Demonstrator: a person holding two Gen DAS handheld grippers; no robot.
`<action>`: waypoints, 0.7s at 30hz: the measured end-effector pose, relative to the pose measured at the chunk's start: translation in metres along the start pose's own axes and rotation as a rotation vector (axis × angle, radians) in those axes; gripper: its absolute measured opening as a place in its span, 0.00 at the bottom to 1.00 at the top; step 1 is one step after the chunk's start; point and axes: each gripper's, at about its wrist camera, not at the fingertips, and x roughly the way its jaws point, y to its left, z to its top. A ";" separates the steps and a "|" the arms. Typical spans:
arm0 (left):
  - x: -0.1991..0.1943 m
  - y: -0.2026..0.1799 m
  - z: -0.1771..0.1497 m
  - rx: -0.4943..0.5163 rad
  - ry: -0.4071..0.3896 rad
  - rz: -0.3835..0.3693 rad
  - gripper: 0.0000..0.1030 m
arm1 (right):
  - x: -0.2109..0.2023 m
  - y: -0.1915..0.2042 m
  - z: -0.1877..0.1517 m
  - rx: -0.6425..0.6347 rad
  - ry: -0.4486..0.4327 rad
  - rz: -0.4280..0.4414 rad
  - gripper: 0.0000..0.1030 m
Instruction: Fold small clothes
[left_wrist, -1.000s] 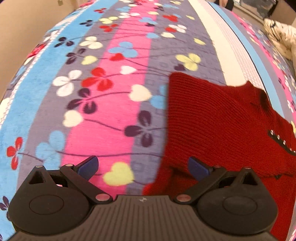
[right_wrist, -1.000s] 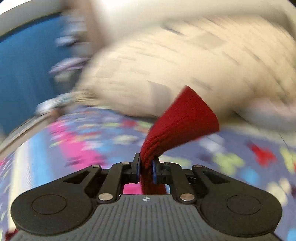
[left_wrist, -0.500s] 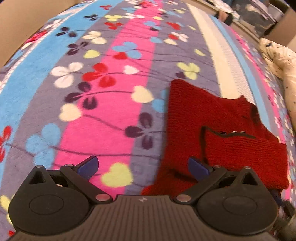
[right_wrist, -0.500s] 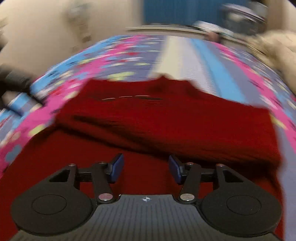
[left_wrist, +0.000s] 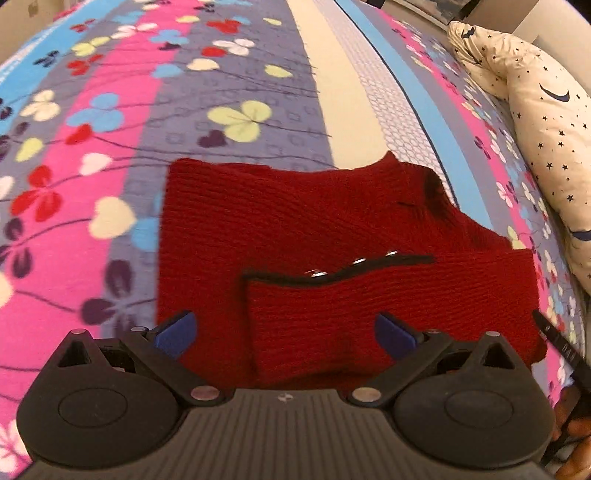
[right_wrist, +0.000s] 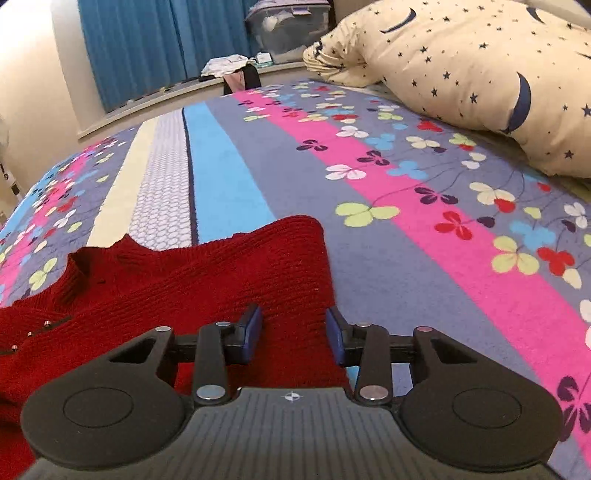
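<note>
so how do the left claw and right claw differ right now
The left claw is spread wide; the right claw is open more narrowly. The left claw sits over the folded flap of the red knit sweater; the right claw sits at the sweater's edge beside the floral blanket. Both are empty, with blue pads.

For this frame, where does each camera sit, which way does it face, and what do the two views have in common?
Left wrist: on the left gripper, jaws open, looking down at the red sweater with its folded flap; a bit of the person's hand shows at the lower right.
Right wrist: on the right gripper, jaws open, facing across the sweater's right edge toward the blue curtain.
Shared: sweater, floral bedspread, star-print pillow.
</note>
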 end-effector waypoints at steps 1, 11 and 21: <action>0.002 -0.002 0.002 -0.004 -0.007 -0.006 0.95 | 0.005 0.002 -0.003 -0.009 -0.002 -0.001 0.40; 0.014 -0.018 -0.001 0.036 -0.031 0.084 0.31 | 0.001 0.001 -0.002 -0.006 -0.008 0.015 0.40; -0.053 -0.019 0.014 0.102 -0.222 0.094 0.18 | -0.021 0.014 0.011 -0.055 -0.127 0.057 0.39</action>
